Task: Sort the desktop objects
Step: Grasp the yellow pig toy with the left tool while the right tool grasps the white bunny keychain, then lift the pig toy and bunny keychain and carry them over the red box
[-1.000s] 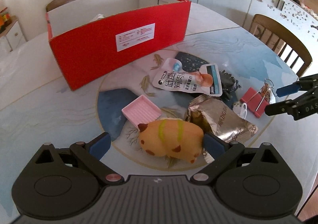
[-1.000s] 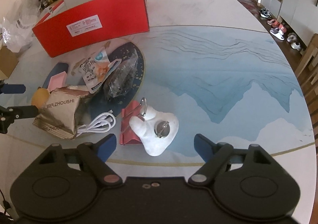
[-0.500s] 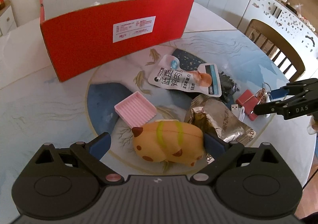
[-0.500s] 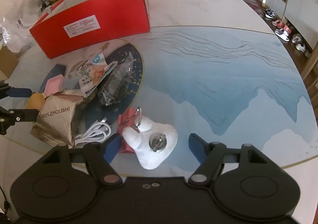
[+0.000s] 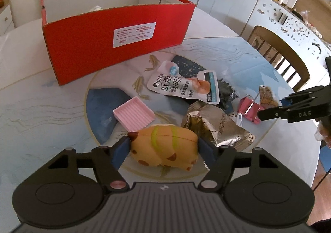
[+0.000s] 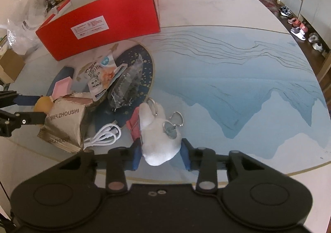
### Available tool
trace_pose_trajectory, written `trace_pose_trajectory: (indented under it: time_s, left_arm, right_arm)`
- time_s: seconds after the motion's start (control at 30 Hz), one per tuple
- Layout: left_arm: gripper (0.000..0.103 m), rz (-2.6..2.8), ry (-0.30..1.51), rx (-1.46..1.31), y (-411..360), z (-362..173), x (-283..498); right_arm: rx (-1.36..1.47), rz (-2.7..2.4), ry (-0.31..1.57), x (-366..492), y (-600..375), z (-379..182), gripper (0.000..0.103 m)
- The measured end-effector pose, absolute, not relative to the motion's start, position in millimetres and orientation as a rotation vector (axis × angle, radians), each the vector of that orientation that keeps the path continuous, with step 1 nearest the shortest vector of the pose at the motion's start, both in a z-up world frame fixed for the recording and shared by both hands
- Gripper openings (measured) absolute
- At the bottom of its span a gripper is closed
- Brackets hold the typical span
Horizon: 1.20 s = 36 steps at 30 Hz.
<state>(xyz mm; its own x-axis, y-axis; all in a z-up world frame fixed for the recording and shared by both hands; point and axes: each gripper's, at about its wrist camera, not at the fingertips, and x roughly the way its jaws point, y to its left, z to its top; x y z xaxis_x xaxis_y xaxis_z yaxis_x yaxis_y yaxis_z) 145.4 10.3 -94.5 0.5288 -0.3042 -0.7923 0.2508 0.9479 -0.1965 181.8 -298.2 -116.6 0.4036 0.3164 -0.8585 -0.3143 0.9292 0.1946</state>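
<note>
Left tongs (image 5: pixel 164 147) are clamped on a soft orange hamster-shaped toy (image 5: pixel 165 151), blue pads pressed to both its ends, low over the tabletop (image 5: pixel 41 113). Right tongs (image 6: pixel 160 152) grip a white fluffy plush keychain (image 6: pixel 158 138) by its sides. Between them lie a crumpled brown snack bag (image 6: pixel 64 124), a pink ribbed plastic tray (image 5: pixel 133 113) and a coiled white cable (image 6: pixel 105 132). Behind stands an open red cardboard box (image 5: pixel 115 40); its contents are mostly hidden by its front wall.
</note>
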Motion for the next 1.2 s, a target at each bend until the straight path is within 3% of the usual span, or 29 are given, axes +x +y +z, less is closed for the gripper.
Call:
trace_pose_trajectory:
  time_s: [0.47, 0.7, 1.2]
  left_arm:
    - [0.069, -0.284, 0.967, -0.125, 26, -89, 130]
    - [0.069, -0.283, 0.965, -0.122, 29, -87, 121]
    - [0.069, -0.279, 0.953, -0.132, 35, -78, 109]
  right_arm:
    - [0.039, 0.370, 1.113, 146, -312, -113, 0.032]
    - [0.016, 0.352, 1.113, 136, -309, -115, 0.038]
    - [0.060, 0.301, 1.091, 119, -331, -101, 0.024]
